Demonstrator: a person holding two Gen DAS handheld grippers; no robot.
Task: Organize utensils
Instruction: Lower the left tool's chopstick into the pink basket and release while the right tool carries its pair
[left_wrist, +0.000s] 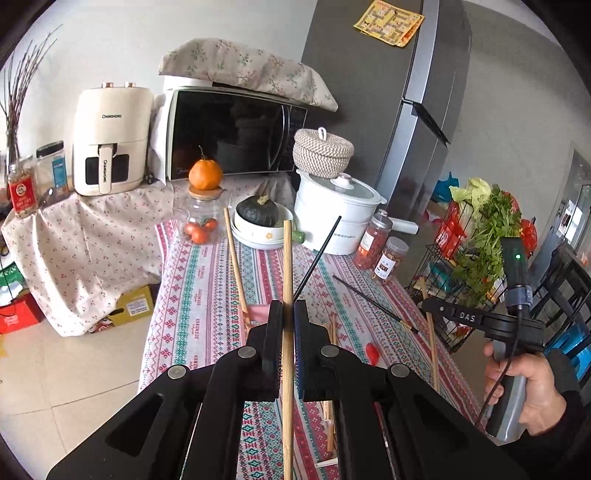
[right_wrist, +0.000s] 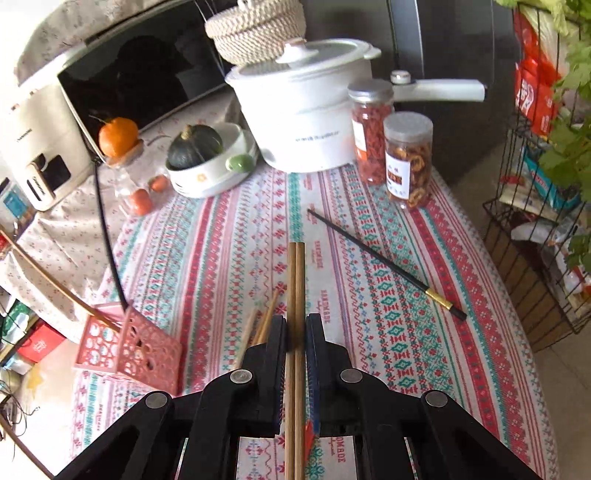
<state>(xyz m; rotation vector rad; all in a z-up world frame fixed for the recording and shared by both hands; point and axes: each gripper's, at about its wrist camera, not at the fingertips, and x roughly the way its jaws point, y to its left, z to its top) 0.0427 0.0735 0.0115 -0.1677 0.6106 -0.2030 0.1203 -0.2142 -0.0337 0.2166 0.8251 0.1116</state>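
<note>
My left gripper (left_wrist: 289, 308) is shut on one wooden chopstick (left_wrist: 287, 266) held above the patterned tablecloth (left_wrist: 199, 295). My right gripper (right_wrist: 295, 321) is shut on a pair of wooden chopsticks (right_wrist: 296, 280). A pink utensil holder (right_wrist: 129, 343) stands at the table's left edge with a wooden chopstick (right_wrist: 48, 277) and a black chopstick (right_wrist: 105, 229) sticking out of it; its top shows in the left wrist view (left_wrist: 258, 312). A black chopstick with a gold band (right_wrist: 384, 264) lies on the cloth to the right. More wooden chopsticks (right_wrist: 264, 321) lie under my right gripper.
A white pot (right_wrist: 306, 110), two jars (right_wrist: 406, 155), a bowl with a dark squash (right_wrist: 207, 162), a glass jar topped by an orange (right_wrist: 118, 136), a microwave (left_wrist: 236, 133) and an air fryer (left_wrist: 110, 140) line the back. A wire rack of vegetables (right_wrist: 535, 221) stands right.
</note>
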